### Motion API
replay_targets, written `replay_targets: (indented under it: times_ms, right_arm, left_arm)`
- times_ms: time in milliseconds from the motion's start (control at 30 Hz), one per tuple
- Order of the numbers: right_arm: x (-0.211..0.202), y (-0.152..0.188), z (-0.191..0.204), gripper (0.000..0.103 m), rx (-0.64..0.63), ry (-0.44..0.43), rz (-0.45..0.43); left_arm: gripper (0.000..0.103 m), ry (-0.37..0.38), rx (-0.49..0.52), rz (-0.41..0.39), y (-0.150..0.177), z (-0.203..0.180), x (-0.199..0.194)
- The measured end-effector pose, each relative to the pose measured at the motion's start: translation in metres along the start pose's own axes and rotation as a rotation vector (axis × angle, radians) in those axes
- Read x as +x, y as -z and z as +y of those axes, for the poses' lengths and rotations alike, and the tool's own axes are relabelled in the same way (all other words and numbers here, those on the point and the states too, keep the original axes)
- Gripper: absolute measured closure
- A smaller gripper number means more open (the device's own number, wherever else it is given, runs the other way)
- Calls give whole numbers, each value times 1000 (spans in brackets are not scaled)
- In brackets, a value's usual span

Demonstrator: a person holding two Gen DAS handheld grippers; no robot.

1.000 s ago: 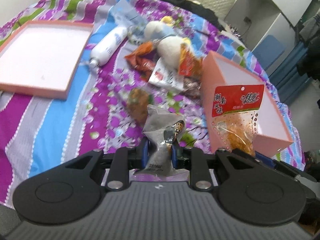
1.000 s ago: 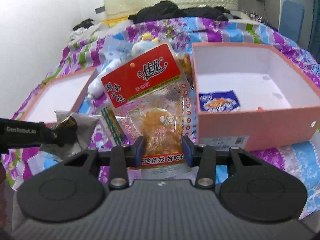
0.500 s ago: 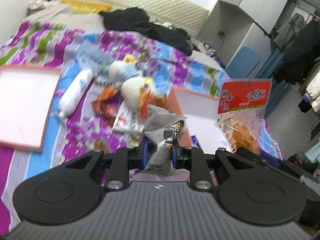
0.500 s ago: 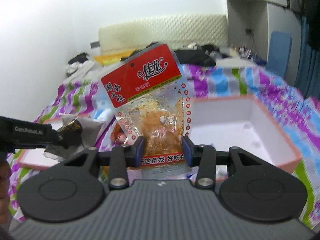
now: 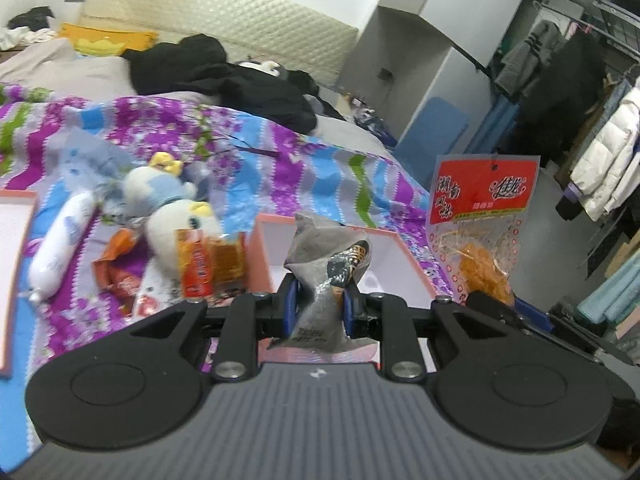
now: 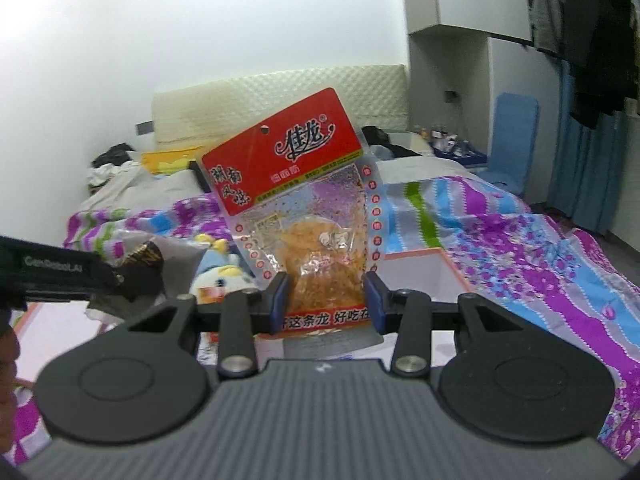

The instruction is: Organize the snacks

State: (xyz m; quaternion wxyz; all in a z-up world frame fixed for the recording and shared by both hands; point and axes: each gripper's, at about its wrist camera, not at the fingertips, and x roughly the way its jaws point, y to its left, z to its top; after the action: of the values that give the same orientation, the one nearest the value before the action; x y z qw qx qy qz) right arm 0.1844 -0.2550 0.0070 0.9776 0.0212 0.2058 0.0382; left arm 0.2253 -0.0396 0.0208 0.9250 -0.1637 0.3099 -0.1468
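Observation:
My left gripper (image 5: 319, 304) is shut on a crumpled grey snack packet (image 5: 326, 264), held upright over the near wall of the pink box (image 5: 264, 252). My right gripper (image 6: 326, 304) is shut on a clear packet with a red header and orange snack inside (image 6: 308, 208); the same red-topped packet (image 5: 480, 216) shows to the right in the left wrist view. In the right wrist view the grey packet (image 6: 140, 268) and the left gripper's finger (image 6: 56, 276) sit at the left. Loose snack packets (image 5: 208, 264) lie on the bedspread left of the box.
A plush toy (image 5: 172, 204), a white bottle (image 5: 60, 248) and an orange packet (image 5: 116, 256) lie on the flowered bedspread (image 5: 280, 160). A pink box lid (image 5: 16, 200) is at far left. Black clothes (image 5: 224, 76) lie by the headboard; a clothes rack (image 5: 592, 100) stands right.
Both grippers have risen with their packets, and the views tilted up from the bedspread toward the headboard and room. The pink box has dropped lower in both views. Grips are unchanged.

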Motion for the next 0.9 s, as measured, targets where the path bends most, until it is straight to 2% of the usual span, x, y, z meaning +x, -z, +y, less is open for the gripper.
replay_targets:
  times_ms: [333,567,767,900]
  right_arm:
    - [56,29,-55,60,75,77,144]
    - [101,58,-78,59,111,93,276]
    - [127,78,-95,58,151,92,361]
    - [133,82,-97,55,155,93,381]
  left_arm:
    - [77,18,69,115,4,-34,99]
    - [77,11,72,257,20,-39,169]
    - [77,-2,95,354,27,-34,209]
    - [76,20,99,372,29,-31,221]
